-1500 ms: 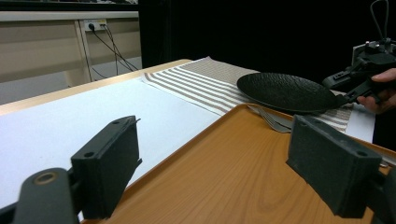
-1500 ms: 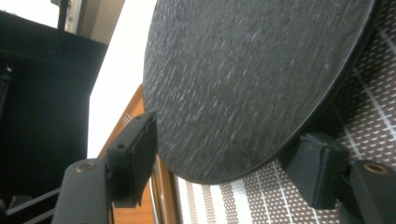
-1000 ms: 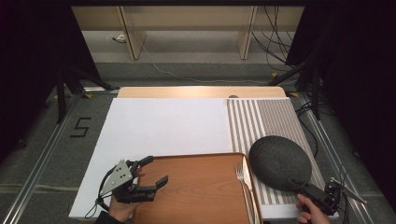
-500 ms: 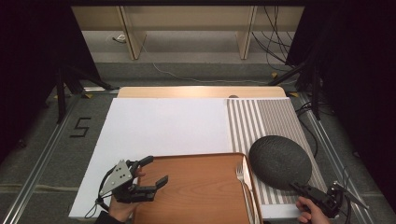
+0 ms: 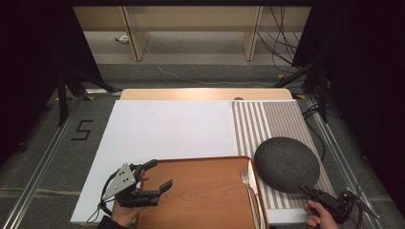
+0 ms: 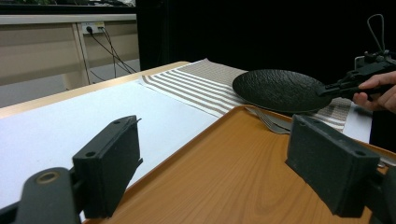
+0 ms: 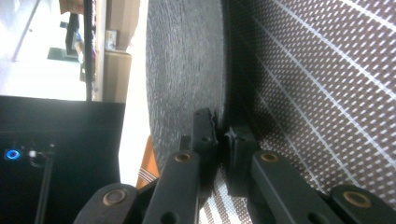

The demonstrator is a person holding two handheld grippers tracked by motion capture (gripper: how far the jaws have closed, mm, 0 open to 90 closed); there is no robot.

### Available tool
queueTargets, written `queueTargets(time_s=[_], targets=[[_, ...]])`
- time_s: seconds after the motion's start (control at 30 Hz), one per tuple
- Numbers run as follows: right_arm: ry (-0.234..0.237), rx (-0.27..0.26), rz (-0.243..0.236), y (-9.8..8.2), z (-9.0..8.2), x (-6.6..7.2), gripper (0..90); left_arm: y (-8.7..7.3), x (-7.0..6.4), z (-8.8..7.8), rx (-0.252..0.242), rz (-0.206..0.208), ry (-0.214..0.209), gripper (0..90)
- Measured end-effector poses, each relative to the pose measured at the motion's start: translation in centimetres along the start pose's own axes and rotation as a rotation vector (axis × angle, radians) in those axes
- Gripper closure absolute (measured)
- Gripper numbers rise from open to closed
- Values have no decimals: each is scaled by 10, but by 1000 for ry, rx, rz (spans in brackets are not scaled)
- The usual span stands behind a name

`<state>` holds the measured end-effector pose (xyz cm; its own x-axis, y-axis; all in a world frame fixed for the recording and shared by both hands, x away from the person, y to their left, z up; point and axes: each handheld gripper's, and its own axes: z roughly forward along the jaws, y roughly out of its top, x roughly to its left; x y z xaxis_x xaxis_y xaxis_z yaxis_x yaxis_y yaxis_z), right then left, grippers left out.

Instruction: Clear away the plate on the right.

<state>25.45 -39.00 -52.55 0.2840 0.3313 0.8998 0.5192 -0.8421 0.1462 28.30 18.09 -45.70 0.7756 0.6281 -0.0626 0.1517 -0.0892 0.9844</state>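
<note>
Hovering over the near-left corner of the wooden tray, your left gripper has its jaws spread wide with nothing between them; the left gripper view looks across the bare tray between those two black pads. To the right, a fork lies along the tray's right edge, just beside the dark textured plate, which sits on the striped placemat covering the right part of the white table surface. At the near-right corner, your right gripper has the plate's near rim pinched between its jaws, which have just been closing; the right gripper view, rolled on its side, shows one pad above the rim and the other beneath it, against the mat.
</note>
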Motion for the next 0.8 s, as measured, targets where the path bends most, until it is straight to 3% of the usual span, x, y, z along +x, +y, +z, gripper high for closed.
queueTargets(time_s=[0.23, 0.43, 0.57, 0.8], targets=[[19, -27, 51, 3, -3, -3, 868, 0, 0, 0, 1, 1, -2, 173], [25, -27, 55, 3, -3, -5, 867, 0, 0, 0, 1, 0, -1, 173], [38, -25, 90, 3, -3, -6, 865, 0, 0, 0, 1, 0, -2, 173], [44, -33, 84, 4, -4, -4, 862, 0, 0, 0, -1, -1, -1, 172]])
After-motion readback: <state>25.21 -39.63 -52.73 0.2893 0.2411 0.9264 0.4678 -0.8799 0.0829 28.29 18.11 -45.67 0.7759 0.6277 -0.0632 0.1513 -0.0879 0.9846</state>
